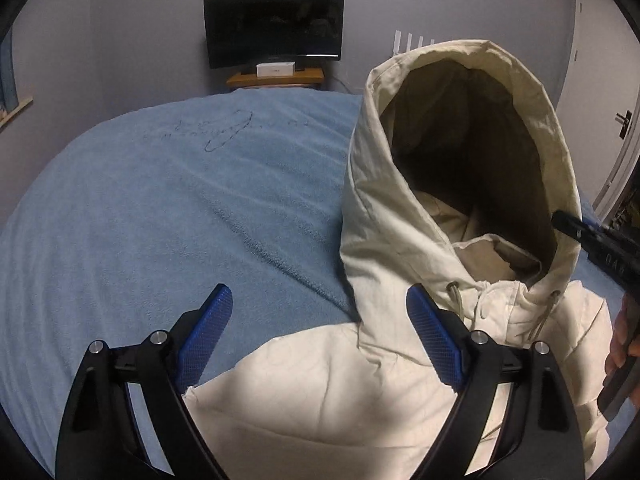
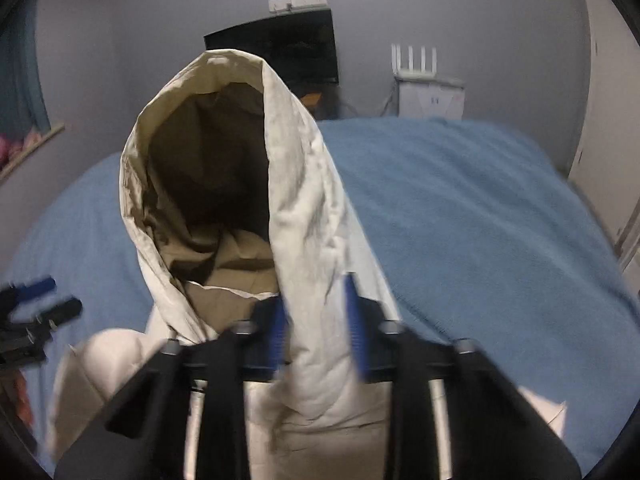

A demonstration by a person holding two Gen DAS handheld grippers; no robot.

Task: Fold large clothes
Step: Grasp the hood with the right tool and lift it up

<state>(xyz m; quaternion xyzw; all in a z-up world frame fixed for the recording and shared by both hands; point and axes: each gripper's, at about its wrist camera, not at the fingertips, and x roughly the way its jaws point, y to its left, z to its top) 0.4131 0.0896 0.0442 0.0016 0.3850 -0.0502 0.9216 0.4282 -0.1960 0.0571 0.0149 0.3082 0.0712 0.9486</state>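
Blue bed (image 1: 160, 208), cream hooded jacket (image 1: 360, 400) at lower centre, hood (image 1: 460, 140) raised.
Right gripper (image 2: 316, 320) fingers pinch the hood side; left gripper (image 1: 320, 340) wide, empty. Lay hood flat, avoid bunching.

Cream hooded jacket (image 1: 360, 392), hood upright

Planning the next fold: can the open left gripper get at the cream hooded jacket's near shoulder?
Probably yes: the left gripper stands open right above the cream hooded jacket, nothing between; the right gripper grips its hood side.
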